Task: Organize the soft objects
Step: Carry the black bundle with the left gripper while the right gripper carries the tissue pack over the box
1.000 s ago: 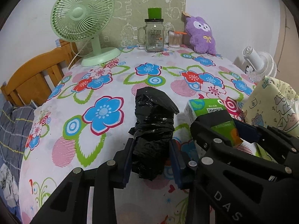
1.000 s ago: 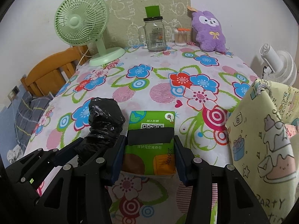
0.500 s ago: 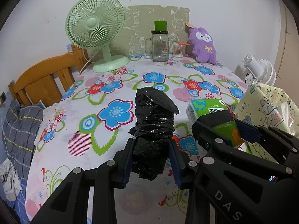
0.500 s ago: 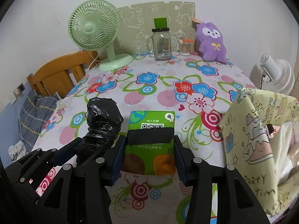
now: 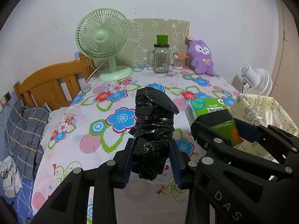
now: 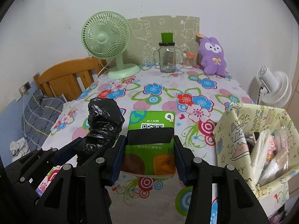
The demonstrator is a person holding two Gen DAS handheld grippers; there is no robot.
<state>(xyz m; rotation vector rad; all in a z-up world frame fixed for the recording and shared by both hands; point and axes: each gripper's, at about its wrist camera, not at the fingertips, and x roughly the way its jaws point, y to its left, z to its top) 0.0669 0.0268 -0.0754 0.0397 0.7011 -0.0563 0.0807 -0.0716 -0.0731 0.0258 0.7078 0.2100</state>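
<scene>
My left gripper is shut on a crumpled black plastic bag roll and holds it above the near edge of the flowered table. The roll also shows in the right wrist view. My right gripper is shut on a green tissue pack with a QR code, held beside the roll. The pack shows in the left wrist view. A yellow cartoon-print gift bag stands open at the right, with soft packets inside. A purple plush toy sits at the table's far side.
A green desk fan, a glass jar with a green lid and a cotton swab pot stand at the back. A wooden chair and grey bedding are left. A white fan is right.
Both grippers have lifted up and back from the table with the black roll and the tissue pack held; more of the table and the gift bag's inside now show.
</scene>
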